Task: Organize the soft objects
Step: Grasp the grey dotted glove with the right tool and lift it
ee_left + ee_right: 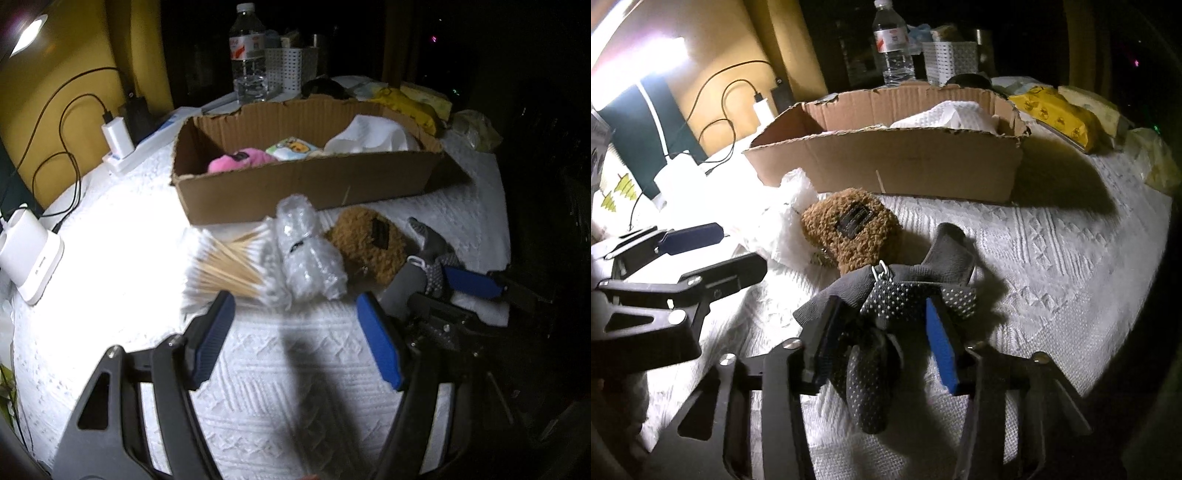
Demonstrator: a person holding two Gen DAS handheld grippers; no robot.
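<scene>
Your right gripper (886,354) is pinching the grey dotted knit socks (886,295), which are running lengthwise away from its jaws. Your left gripper (295,317) is hanging open and empty. Beyond both, the brown cardboard box (905,162) is waiting.

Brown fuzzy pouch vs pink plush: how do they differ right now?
Place: the brown fuzzy pouch lies on the white cloth in front of the cardboard box; the pink plush sits inside the box at its left end.
Look: the pouch is curly brown with a dark rectangular patch; the plush is bright pink with a dark mark.
Visibility: the pouch shows almost fully; the plush is half hidden by the box wall.
Both look soft, and neither is gripped.
</scene>
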